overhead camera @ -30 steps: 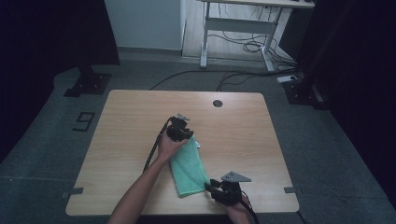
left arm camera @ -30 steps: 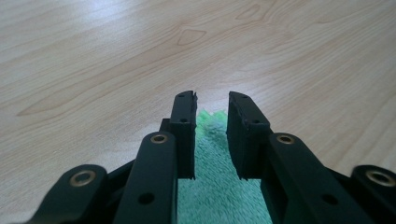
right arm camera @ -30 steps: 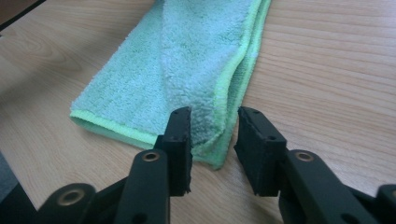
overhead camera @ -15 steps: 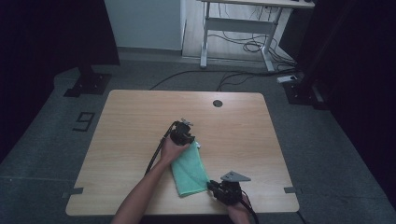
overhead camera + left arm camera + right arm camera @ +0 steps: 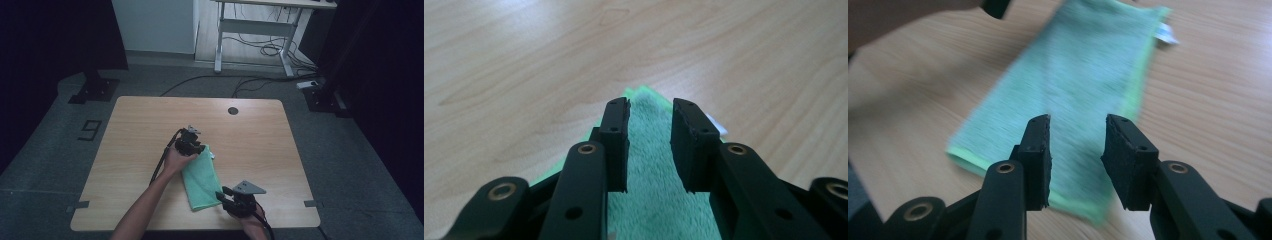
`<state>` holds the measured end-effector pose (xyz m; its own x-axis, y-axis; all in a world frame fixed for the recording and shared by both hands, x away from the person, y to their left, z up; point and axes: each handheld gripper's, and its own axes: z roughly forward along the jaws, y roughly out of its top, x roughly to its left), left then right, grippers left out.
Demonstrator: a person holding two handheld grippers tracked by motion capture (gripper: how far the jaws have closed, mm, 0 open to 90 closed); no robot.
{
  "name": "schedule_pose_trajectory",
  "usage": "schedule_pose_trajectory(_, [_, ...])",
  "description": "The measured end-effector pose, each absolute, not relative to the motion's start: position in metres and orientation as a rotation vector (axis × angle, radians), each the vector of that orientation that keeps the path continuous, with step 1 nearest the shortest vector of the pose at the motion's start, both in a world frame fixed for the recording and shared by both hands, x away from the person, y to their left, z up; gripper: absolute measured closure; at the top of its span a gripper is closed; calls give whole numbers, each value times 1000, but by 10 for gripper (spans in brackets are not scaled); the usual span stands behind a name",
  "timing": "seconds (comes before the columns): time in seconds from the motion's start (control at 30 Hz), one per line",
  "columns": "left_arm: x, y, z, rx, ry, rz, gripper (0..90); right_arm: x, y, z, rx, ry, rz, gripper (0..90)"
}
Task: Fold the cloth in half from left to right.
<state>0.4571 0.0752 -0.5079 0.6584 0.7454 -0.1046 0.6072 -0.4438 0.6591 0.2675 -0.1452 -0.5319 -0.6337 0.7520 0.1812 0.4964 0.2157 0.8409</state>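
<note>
Green cloth (image 5: 201, 176) folded flat on surface (image 5: 135, 130), left gripper (image 5: 650, 145) jaws just opened over far end, right gripper (image 5: 1075, 160) jaws just opened over near end, nothing clamped

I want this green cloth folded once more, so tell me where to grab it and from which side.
Grip the green cloth at its two short ends: the left gripper at the far end beside the white tag, the right gripper at the near corner. It lies flat as a long folded strip, so come in low over each short edge, jaws open, and pinch the layered hem.
</note>
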Motion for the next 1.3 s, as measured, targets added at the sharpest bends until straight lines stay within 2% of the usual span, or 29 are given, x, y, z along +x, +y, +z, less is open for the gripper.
schedule_pose_trajectory(0.33, [463, 68, -528, 2265, 1058, 228, 686, 269, -101, -534, 988, 2443, 1496, 622])
schedule_pose_trajectory(0.8, [464, 67, -529, 2248, 1090, 224, 698, 264, -90, -551, 903, 2534, 1375, 584])
schedule_pose_trajectory(0.87, [464, 67, -529, 2248, 1091, 222, 700, 264, -88, -553, 897, 2535, 1355, 624])
schedule_pose_trajectory(1.03, [464, 67, -529, 2247, 1095, 219, 700, 262, -85, -552, 872, 2520, 1348, 813])
schedule_pose_trajectory(1.13, [464, 68, -529, 2246, 1100, 216, 701, 262, -84, -553, 863, 2540, 1355, 861])
schedule_pose_trajectory(1.3, [464, 67, -529, 2241, 1113, 214, 702, 257, -82, -551, 809, 2541, 1363, 873])
